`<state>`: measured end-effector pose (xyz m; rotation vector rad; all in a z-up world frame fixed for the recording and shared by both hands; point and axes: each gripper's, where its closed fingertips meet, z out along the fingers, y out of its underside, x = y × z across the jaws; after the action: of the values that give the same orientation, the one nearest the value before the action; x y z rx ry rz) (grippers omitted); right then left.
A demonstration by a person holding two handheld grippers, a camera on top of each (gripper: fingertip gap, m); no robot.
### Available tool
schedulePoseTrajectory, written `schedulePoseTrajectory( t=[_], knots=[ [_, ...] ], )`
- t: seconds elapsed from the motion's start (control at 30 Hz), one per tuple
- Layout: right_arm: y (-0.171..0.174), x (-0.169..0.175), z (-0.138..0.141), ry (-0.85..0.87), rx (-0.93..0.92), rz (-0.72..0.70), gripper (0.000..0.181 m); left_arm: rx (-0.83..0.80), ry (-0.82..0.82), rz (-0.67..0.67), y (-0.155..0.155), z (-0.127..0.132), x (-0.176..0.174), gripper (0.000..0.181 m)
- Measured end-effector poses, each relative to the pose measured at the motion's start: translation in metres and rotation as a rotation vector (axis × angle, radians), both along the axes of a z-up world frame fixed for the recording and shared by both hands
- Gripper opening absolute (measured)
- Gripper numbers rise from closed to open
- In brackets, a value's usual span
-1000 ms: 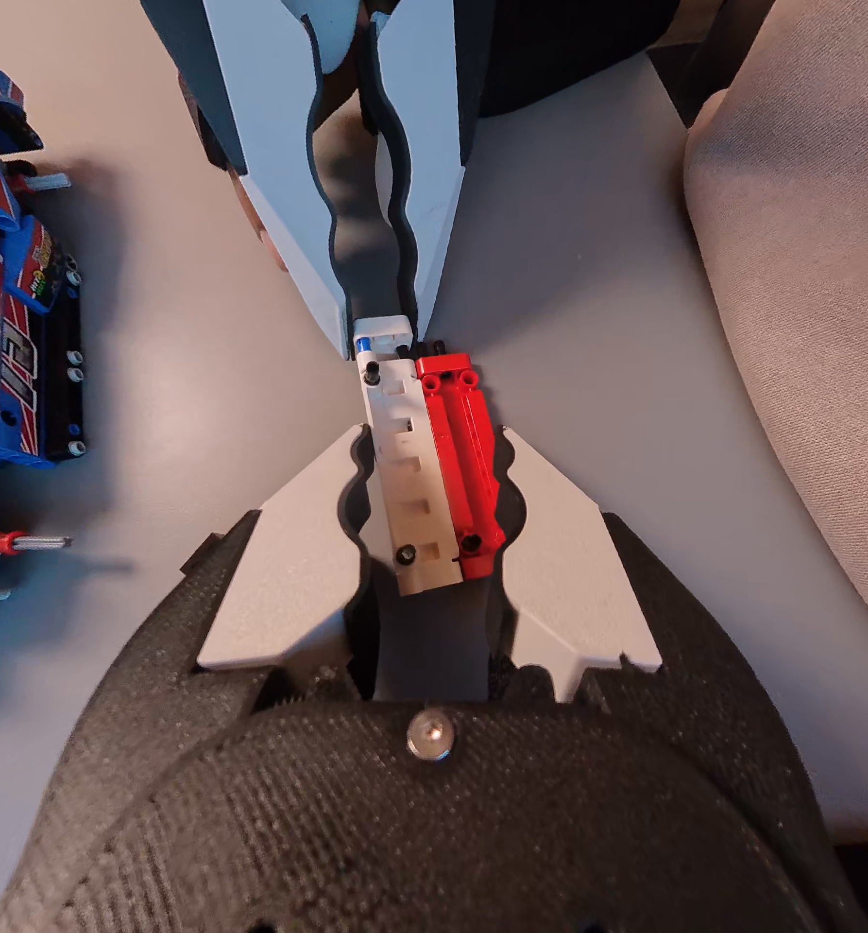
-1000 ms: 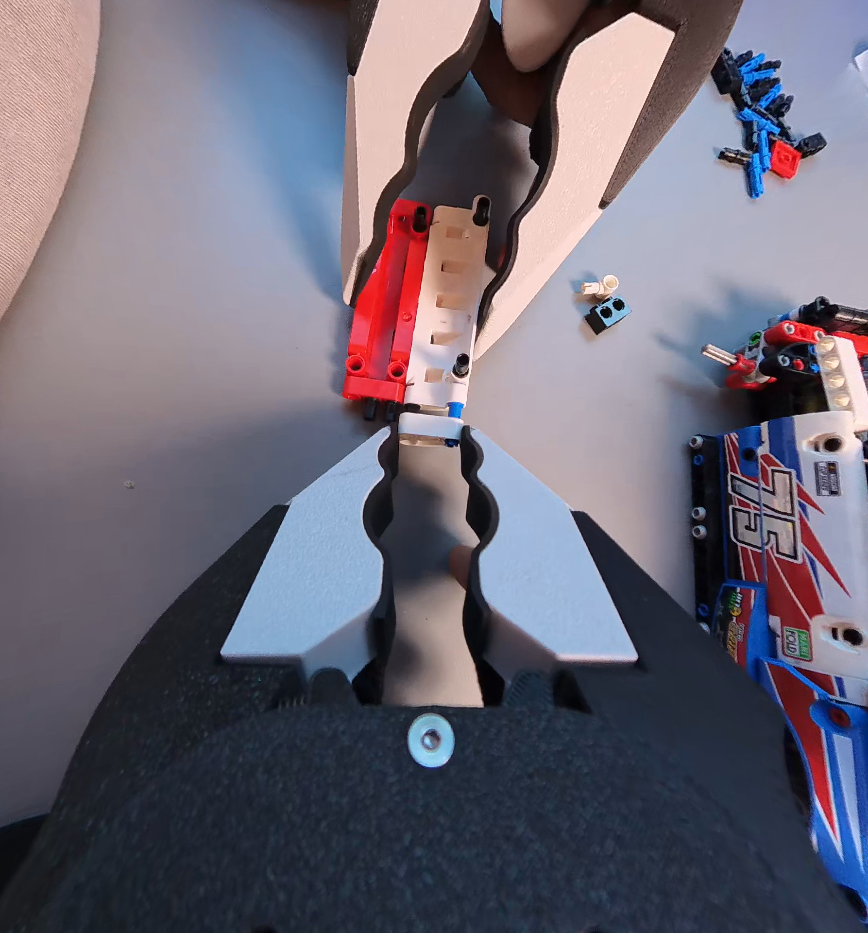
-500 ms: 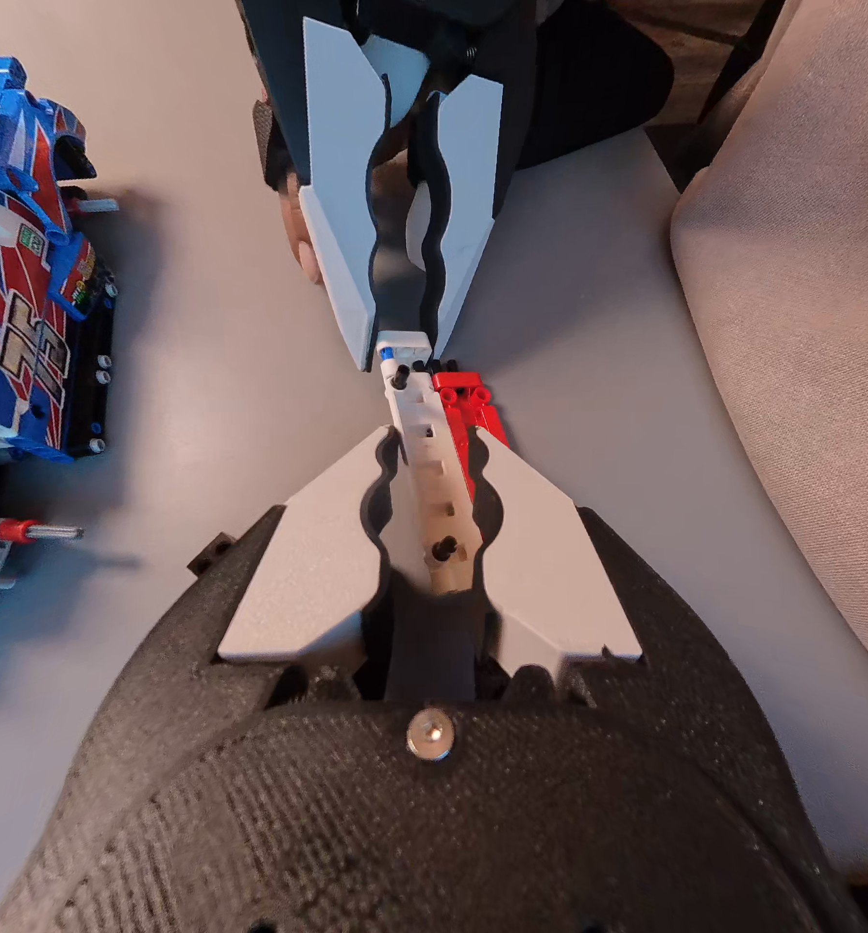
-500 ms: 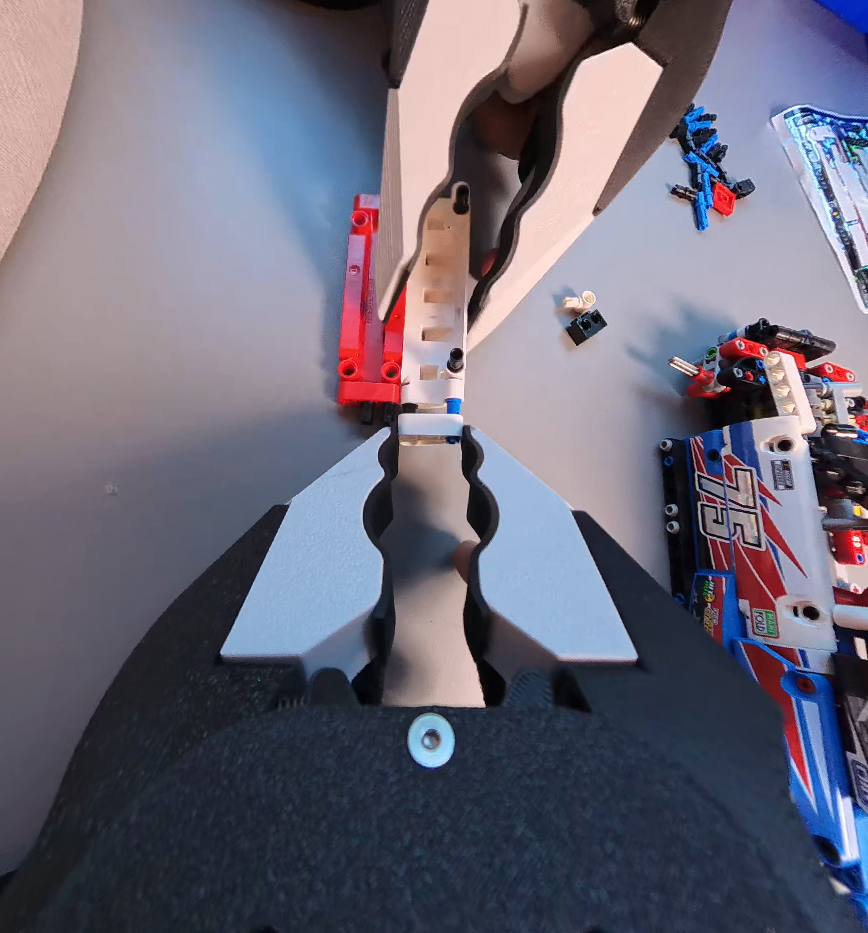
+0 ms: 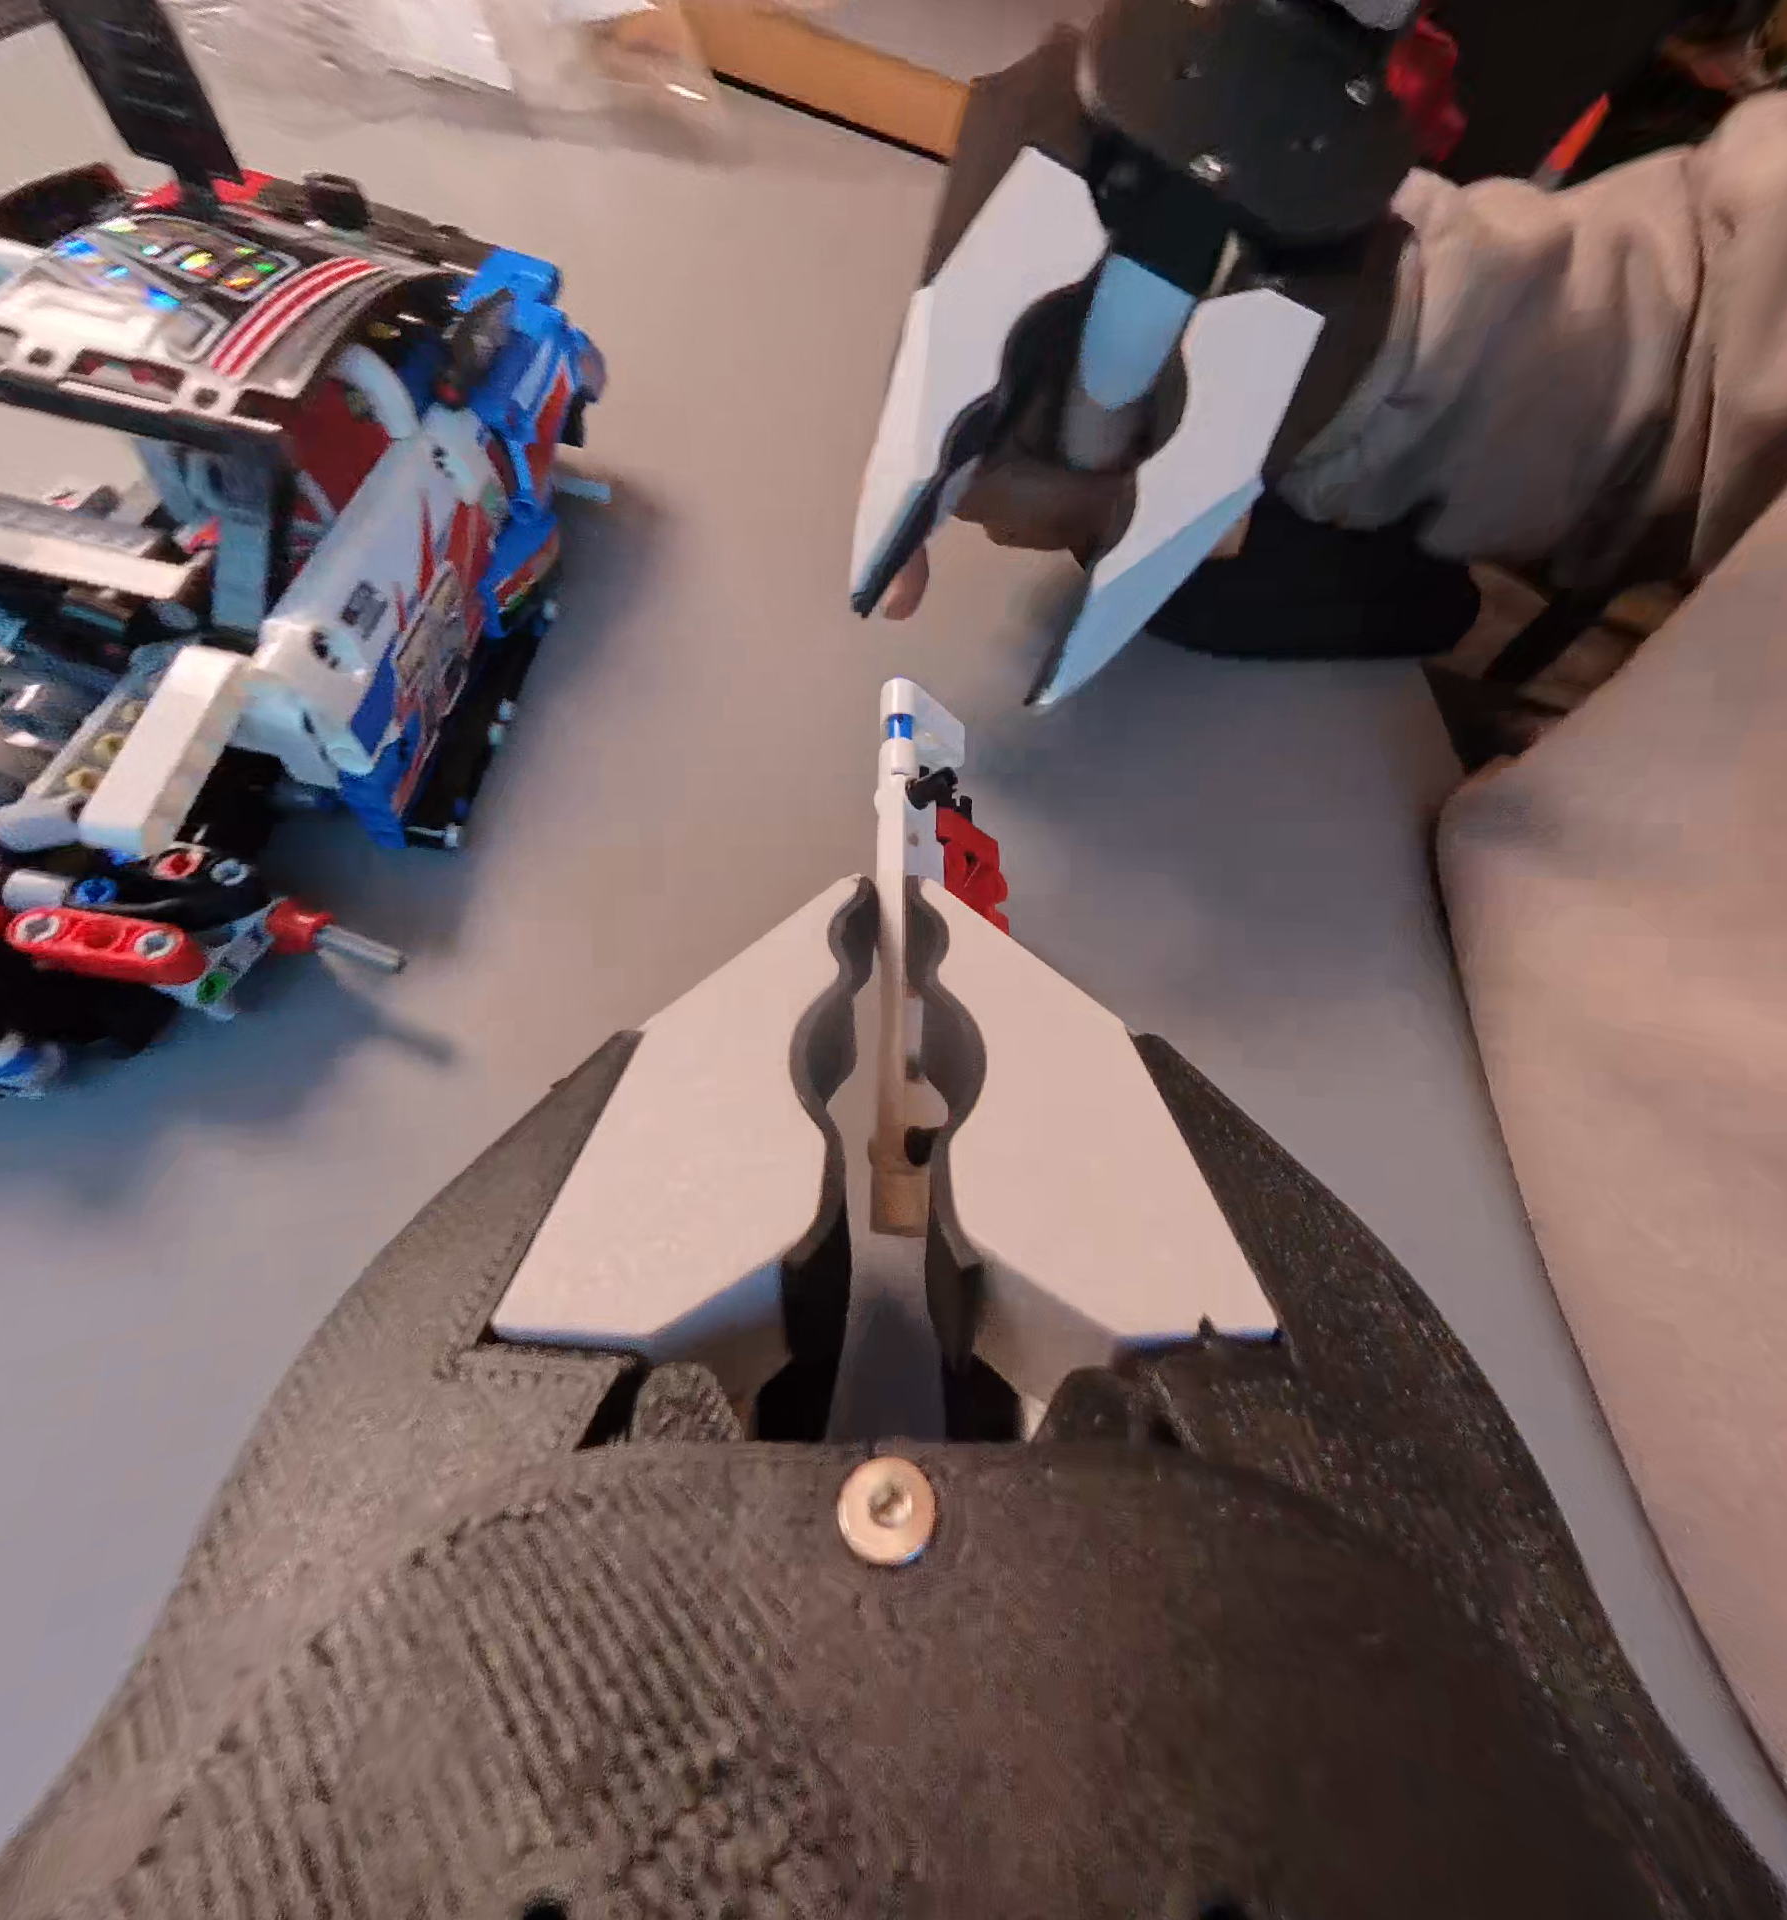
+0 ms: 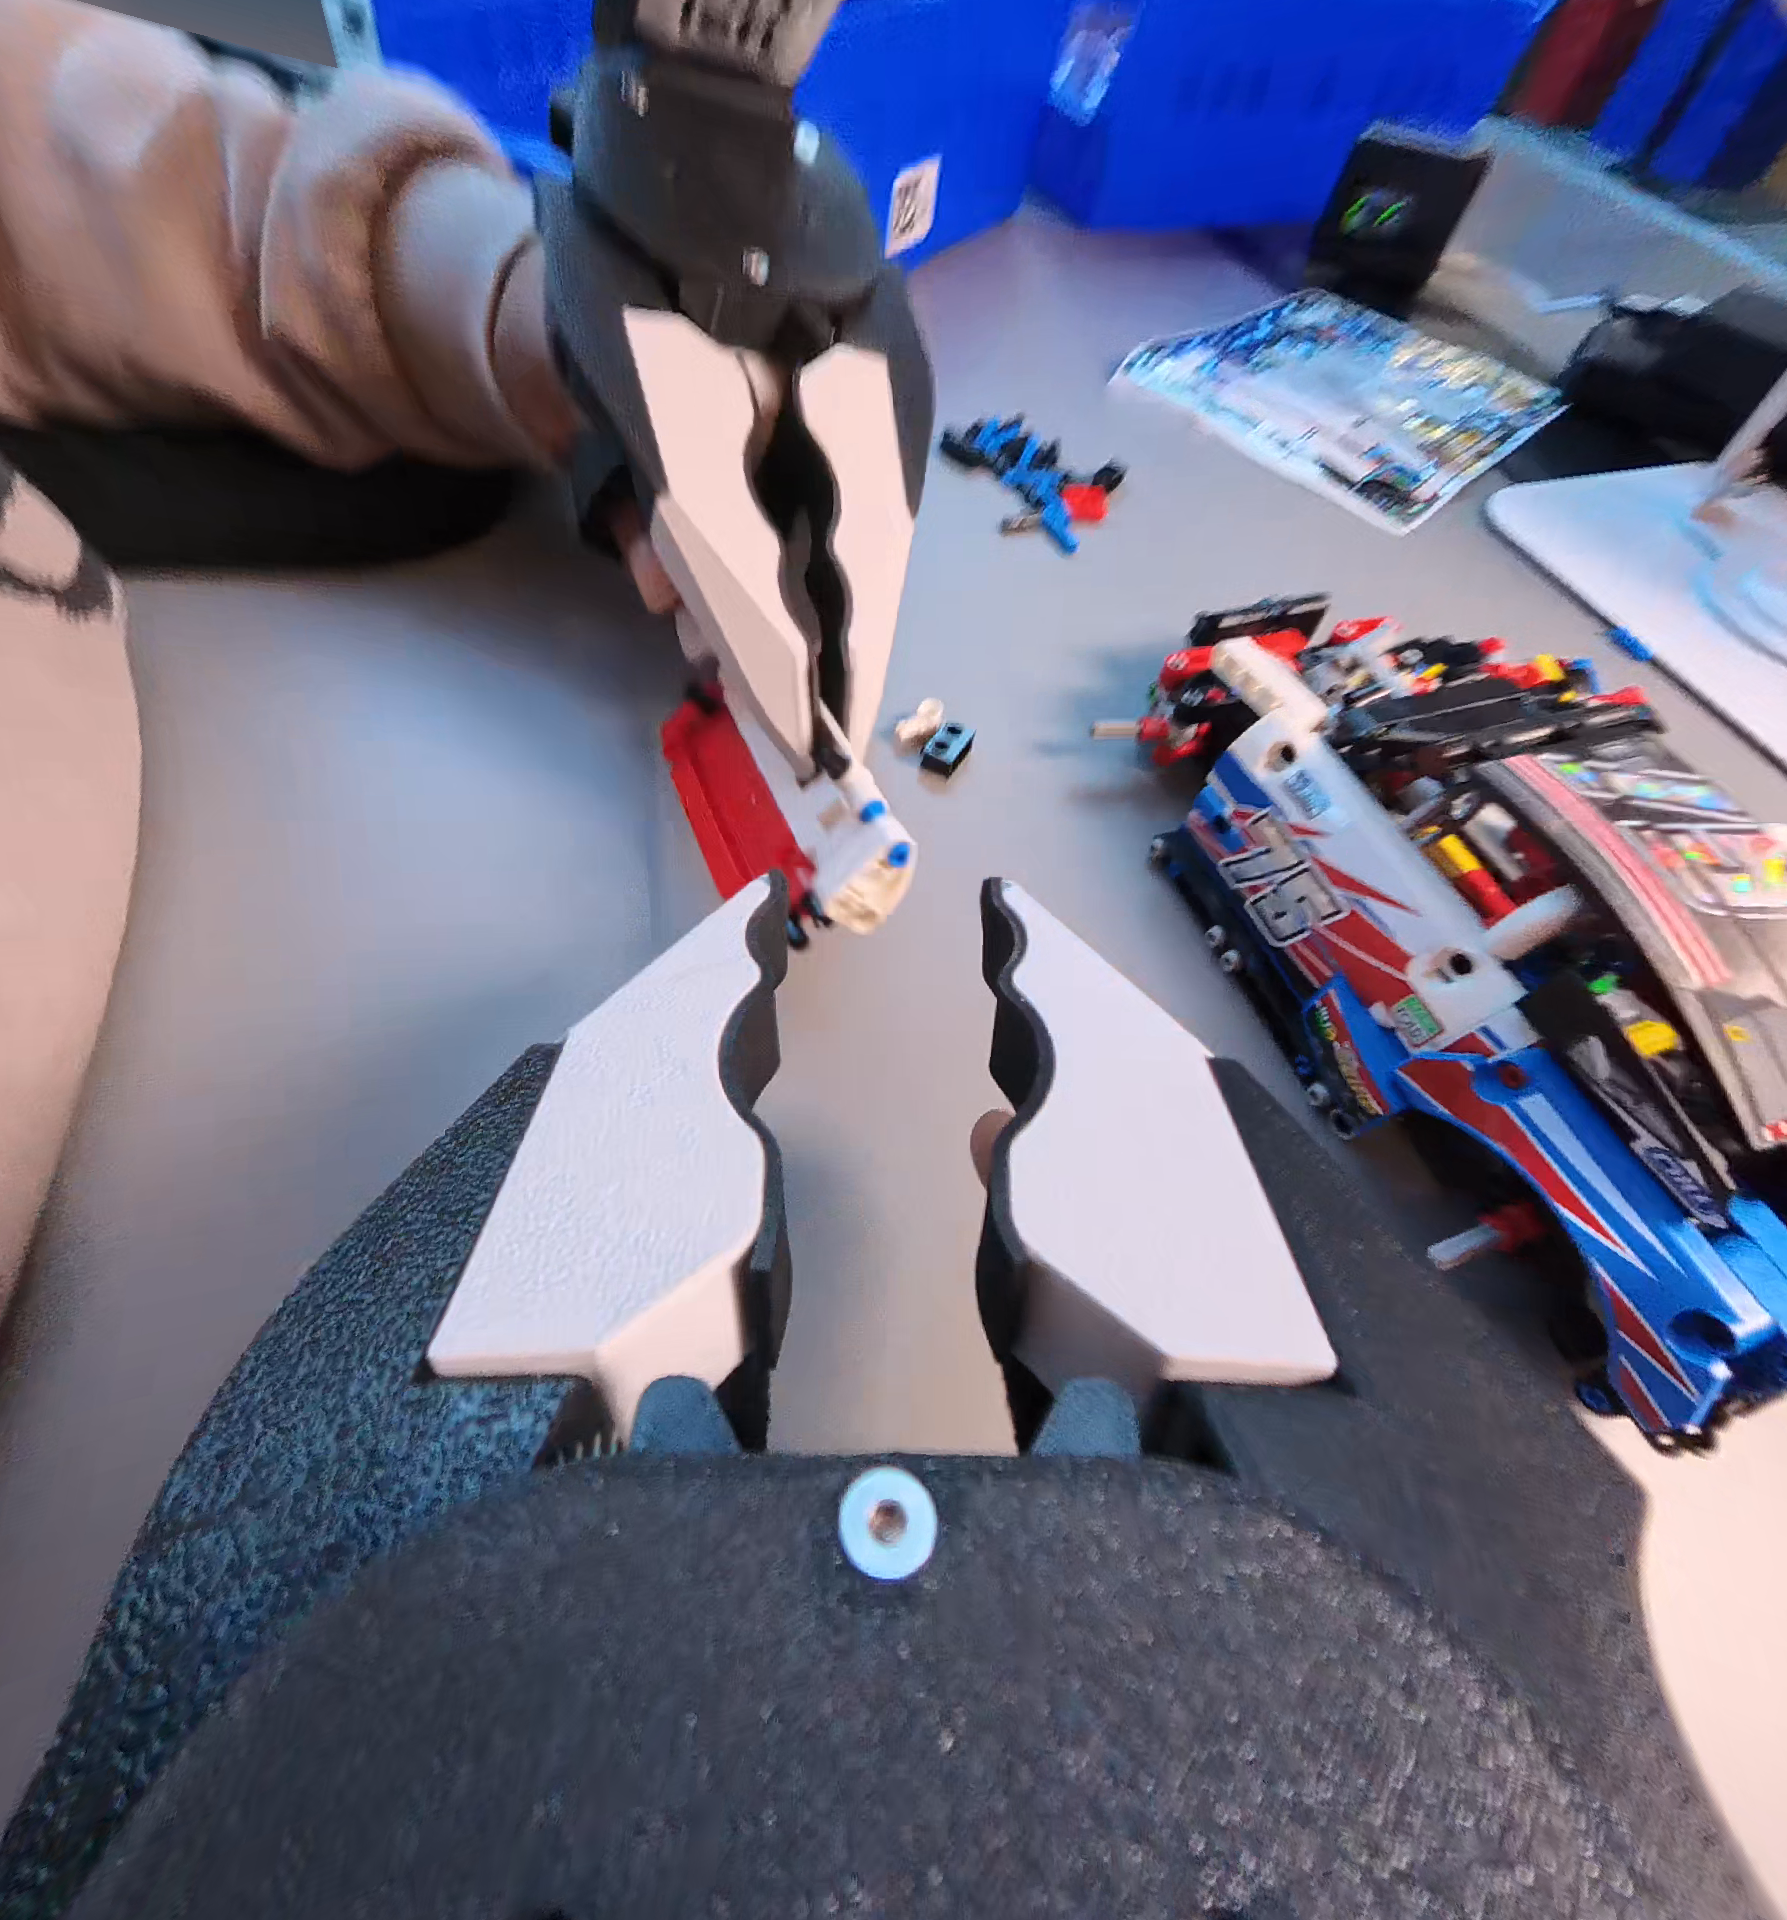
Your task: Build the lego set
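Left hand-held gripper point(image 5: 894, 904): we have it clamped edge-on around the white panel point(image 5: 897, 831), its jaws pressed tight on both faces.
Change: a second ago the panel lay flat on the counter point(image 5: 660, 582) between looser jaws; now we hold it turned on its edge.
Right hand-held gripper point(image 6: 881, 899): half a second ago its tips touched the panel's end piece; now its jaws stand apart and empty, just short of the panel.
Red piece point(image 6: 728, 800): it hangs on the panel's side, down by the counter.
Meaning: we judge the sub-assembly is gripped and ready to carry to the car.
Lego car point(image 6: 1471, 935): beyond the panel, well apart, part-built in blue, white and red.
Writing: the car's stickers and the booklet point(image 6: 1336, 405) past it carry print, which we leave unread.
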<state>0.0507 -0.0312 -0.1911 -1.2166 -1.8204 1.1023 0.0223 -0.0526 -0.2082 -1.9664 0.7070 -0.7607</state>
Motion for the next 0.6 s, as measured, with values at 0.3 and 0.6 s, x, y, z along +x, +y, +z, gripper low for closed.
schedulePoseTrajectory(
  t=[0.3,0.6],
  knots=[
    [0.013,-0.035,0.019,0.078,-0.143,-0.227,0.027,0.083,-0.279,0.234,0.024,0.041,-0.017,0.003],
    [0.0,-0.026,0.029,-0.076,-0.11,0.177,0.011,-0.027,-0.273,0.103,0.012,0.025,0.007,0.005]
  ],
)
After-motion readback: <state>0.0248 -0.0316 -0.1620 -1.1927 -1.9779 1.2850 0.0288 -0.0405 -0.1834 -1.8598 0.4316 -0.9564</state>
